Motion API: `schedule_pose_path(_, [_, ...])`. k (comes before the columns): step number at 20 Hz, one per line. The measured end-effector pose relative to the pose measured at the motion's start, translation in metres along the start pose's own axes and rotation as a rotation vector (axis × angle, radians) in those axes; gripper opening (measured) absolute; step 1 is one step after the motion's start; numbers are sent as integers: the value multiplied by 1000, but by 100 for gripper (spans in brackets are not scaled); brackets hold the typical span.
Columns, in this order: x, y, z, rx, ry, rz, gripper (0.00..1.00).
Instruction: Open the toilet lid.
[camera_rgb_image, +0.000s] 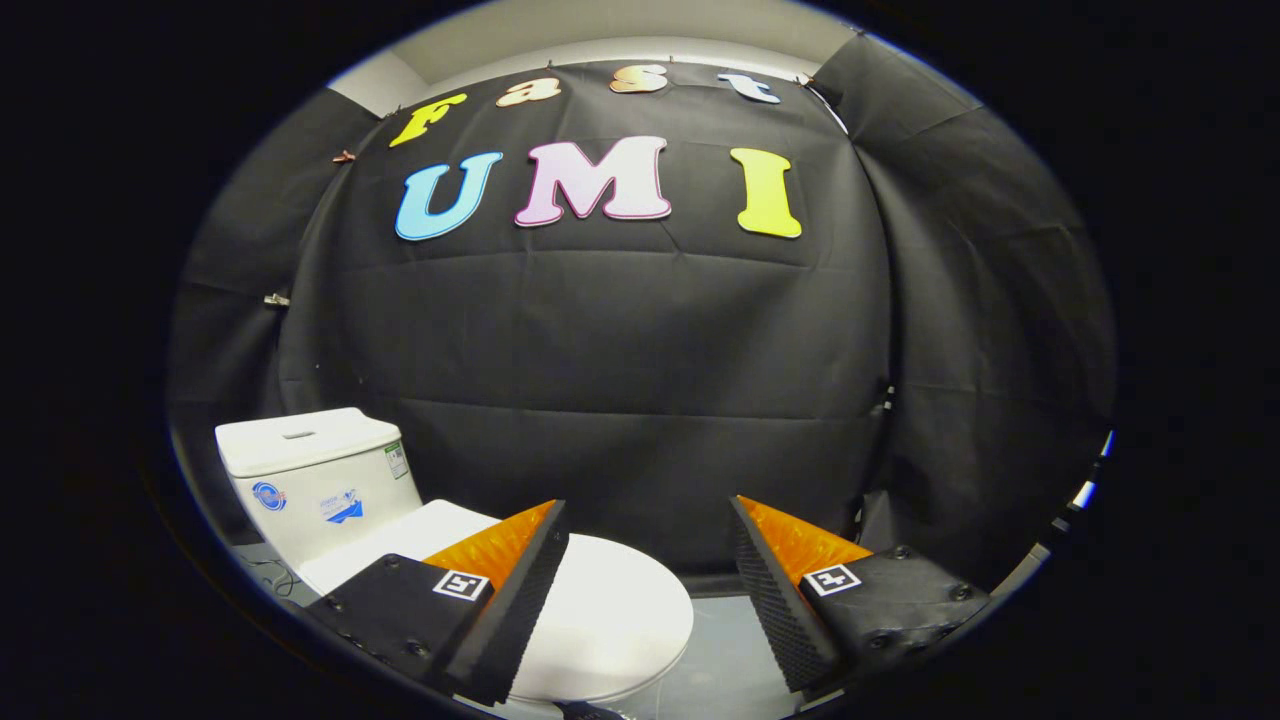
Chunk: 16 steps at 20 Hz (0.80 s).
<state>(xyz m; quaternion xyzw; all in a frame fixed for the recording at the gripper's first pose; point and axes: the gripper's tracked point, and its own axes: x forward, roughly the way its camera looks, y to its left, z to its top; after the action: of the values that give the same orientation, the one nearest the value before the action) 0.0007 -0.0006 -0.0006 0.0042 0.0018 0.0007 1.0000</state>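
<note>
Gripper (650, 560) spread wide, holding nothing, fingers (510, 610) reaching up from the lower middle of the frame with bare gap between them.

White toilet (330, 500) at lower left, set against the black cloth wall (620, 380). Tank (310, 470) standing upright at left, flush button a dark slot on its top. Lid (610, 610) down flat and closed over the bowl, partly hidden behind the left finger, its rounded front edge poking out into the gap between the two fingers and toward the grey floor (720, 650) at lower centre.

Handling, as a guess: lid likely rigid moulded plastic, light to moderate in weight, smooth and glossy, so probably slippery under a pinch. Hinged at the tank end, so best taken at the front rim, farthest from the hinge, with one finger hooked under the lip and lifted in an arc up and back toward the tank. Thin overhang at the rim probably the one purchase point; flat top offers nothing to grasp. Some risk of the lid slipping off and dropping shut if lifted only partway.

Writing: three stickers on the tank front, a round blue one, a blue and white one, and a small greenish label at the tank's right corner; all too small to read. Square black-and-white marker tags on both fingers, patterns only, no words.
</note>
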Motion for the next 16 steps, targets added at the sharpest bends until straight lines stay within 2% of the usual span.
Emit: schedule_pose_path(16, [0,-3,0,7,2,-6,98])
